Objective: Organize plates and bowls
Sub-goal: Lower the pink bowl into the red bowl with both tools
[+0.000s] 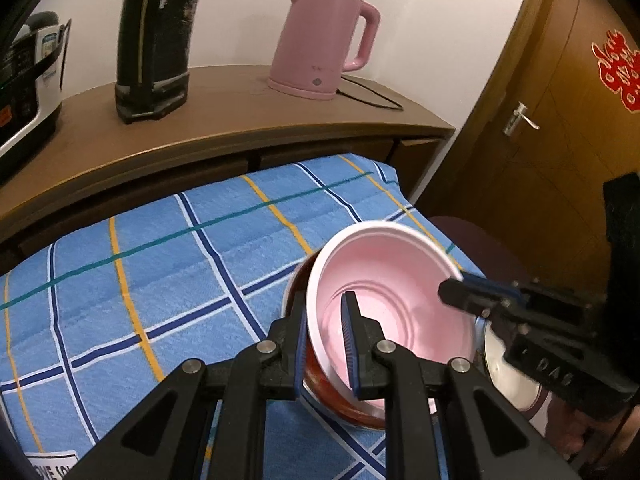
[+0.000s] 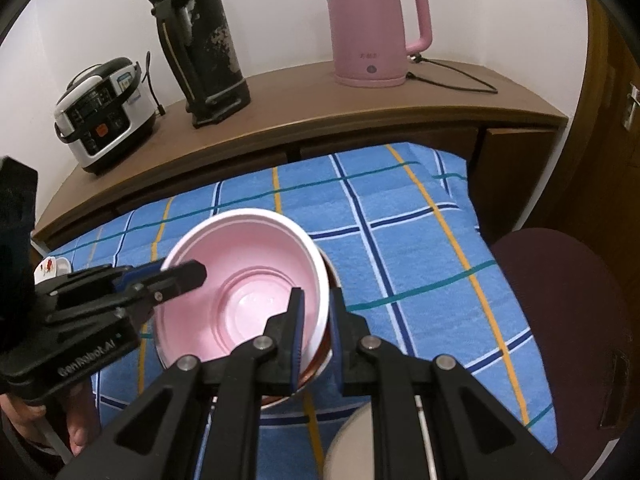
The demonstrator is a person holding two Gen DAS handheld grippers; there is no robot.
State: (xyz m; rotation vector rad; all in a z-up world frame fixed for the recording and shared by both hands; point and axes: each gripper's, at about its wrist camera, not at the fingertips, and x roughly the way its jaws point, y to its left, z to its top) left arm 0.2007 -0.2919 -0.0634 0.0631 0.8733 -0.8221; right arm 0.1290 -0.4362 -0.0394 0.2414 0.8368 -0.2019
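A pink bowl (image 1: 396,288) with a white rim sits tilted inside a red-brown bowl (image 1: 340,404) on the blue plaid cloth (image 1: 160,280). My left gripper (image 1: 326,336) straddles the pink bowl's near rim, one finger inside and one outside, closed on the rim. My right gripper (image 1: 460,292) clamps the opposite rim. In the right wrist view the pink bowl (image 2: 248,280) sits in the red-brown bowl (image 2: 320,360), my right gripper (image 2: 316,332) pinches its rim, and my left gripper (image 2: 180,276) grips the far side.
A wooden shelf (image 2: 320,112) behind holds a pink kettle (image 2: 372,28), a black thermos (image 2: 204,44) and a rice cooker (image 2: 104,116). A white dish (image 1: 512,380) lies to the right in the left wrist view. A maroon stool (image 2: 568,320) and a wooden door (image 1: 560,100) stand at right.
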